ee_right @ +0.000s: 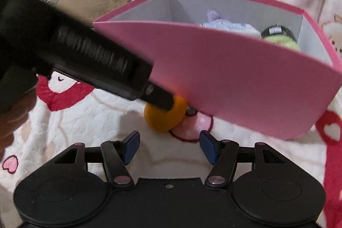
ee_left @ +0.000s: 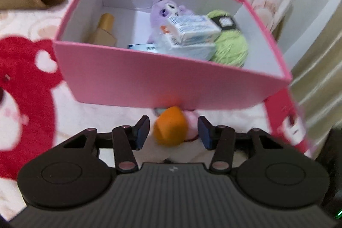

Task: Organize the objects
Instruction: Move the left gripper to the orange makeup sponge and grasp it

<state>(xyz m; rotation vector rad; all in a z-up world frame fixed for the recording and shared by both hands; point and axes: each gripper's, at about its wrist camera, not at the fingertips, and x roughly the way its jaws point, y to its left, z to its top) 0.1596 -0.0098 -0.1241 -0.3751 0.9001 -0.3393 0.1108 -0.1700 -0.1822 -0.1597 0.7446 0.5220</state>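
Straddling orange toy (ee_left: 170,128) — left tongs (ee_left: 173,131) unclosed.

A pink cardboard box (ee_left: 132,78) with a smooth matt outer face and plain white paper lining is seen ahead of the left claw (ee_left: 173,131). Inside it, a fuzzy purple plush toy (ee_left: 162,12), a rough lime-green ball of yarn (ee_left: 232,48) and glossy film-wrapped white packets (ee_left: 192,33) are made out. Between the claw's matt dark-blue pads (ee_left: 142,131), a soft orange rounded piece (ee_left: 170,129) of matt finish is shown. Underneath, a fleecy pink-and-red printed blanket (ee_left: 25,82) is spread. The claw body is of matt black plastic, ribbed on top.
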